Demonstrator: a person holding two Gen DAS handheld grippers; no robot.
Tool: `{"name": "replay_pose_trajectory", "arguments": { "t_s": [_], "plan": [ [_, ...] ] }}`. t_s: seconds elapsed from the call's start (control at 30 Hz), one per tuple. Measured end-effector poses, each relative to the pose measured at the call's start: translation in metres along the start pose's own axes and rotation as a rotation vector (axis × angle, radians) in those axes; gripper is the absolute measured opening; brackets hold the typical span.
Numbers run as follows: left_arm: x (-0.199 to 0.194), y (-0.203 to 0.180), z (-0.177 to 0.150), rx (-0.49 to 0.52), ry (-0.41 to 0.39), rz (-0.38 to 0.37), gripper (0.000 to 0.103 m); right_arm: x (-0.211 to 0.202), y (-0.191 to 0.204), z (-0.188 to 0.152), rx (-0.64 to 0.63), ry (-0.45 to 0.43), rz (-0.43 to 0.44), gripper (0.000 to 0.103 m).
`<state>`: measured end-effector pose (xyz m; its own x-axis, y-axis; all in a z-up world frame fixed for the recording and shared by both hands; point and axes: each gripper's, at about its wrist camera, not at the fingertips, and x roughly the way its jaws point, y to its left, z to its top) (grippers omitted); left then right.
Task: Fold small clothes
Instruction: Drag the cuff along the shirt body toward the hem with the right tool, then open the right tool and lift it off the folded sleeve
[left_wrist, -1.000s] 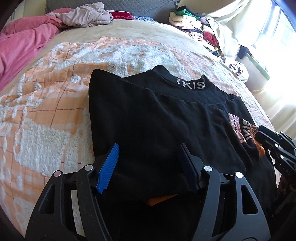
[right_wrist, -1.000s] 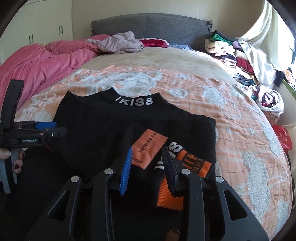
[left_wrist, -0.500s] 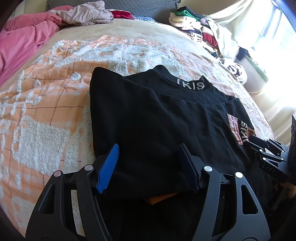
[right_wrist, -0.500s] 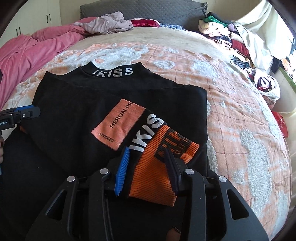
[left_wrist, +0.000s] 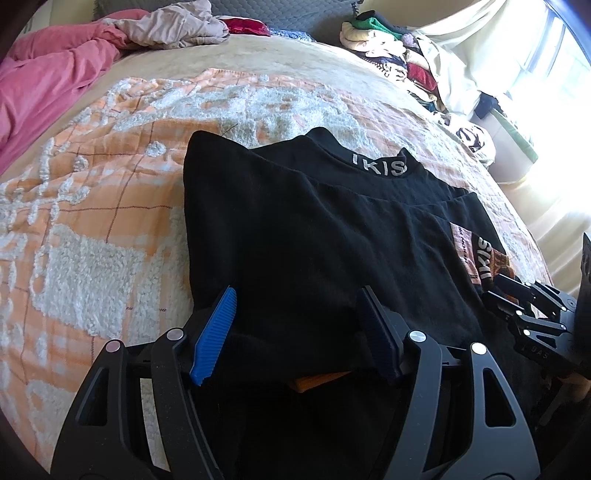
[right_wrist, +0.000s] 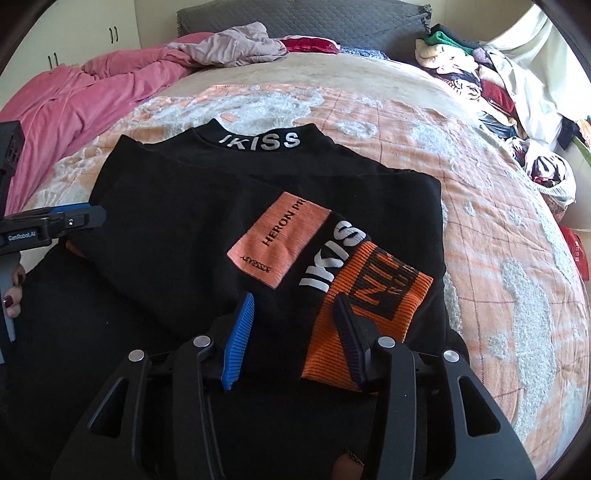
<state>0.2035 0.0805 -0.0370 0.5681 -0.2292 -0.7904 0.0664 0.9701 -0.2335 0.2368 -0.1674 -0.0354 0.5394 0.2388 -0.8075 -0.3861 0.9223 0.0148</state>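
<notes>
A black top with a white "IKISS" collar lies partly folded on the bed. Its sleeve is laid across the body, showing a salmon patch and an orange ribbed cuff. My right gripper hovers over the cuff's near end. Its jaws are opening, and the pads press on nothing. My left gripper stands open over the top's near left edge, with black fabric lying between the spread pads. The left gripper also shows at the left of the right wrist view.
An orange and white tufted blanket covers the bed. A pink duvet and a mauve garment lie at the far left. Piled clothes line the right side. A hand with painted nails holds the left gripper.
My right gripper's jaws have spread apart and it has tipped further down over the orange cuff, which now lies flat on the black top. The left gripper has kept still.
</notes>
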Motion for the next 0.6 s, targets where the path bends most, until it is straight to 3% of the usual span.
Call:
{"name": "replay_pose_trajectory", "arguments": {
  "t_s": [0.17,0.43,0.5,0.6],
  "plan": [
    [-0.01,-0.001,0.002,-0.009,-0.009,-0.017,0.066,-0.007,-0.003,0.001,0.019,-0.019,0.014,0.045],
    [-0.02,-0.005,0.003,-0.006,-0.03,-0.026,0.074,-0.021,-0.007,0.002,0.048,-0.051,0.019,0.061],
    [-0.022,-0.004,0.004,-0.008,-0.033,-0.028,0.074,-0.024,-0.007,0.003,0.051,-0.06,0.009,0.07],
    [-0.028,-0.003,0.005,-0.007,-0.041,-0.025,0.082,-0.029,-0.01,0.004,0.059,-0.075,0.005,0.072]
  ]
}}
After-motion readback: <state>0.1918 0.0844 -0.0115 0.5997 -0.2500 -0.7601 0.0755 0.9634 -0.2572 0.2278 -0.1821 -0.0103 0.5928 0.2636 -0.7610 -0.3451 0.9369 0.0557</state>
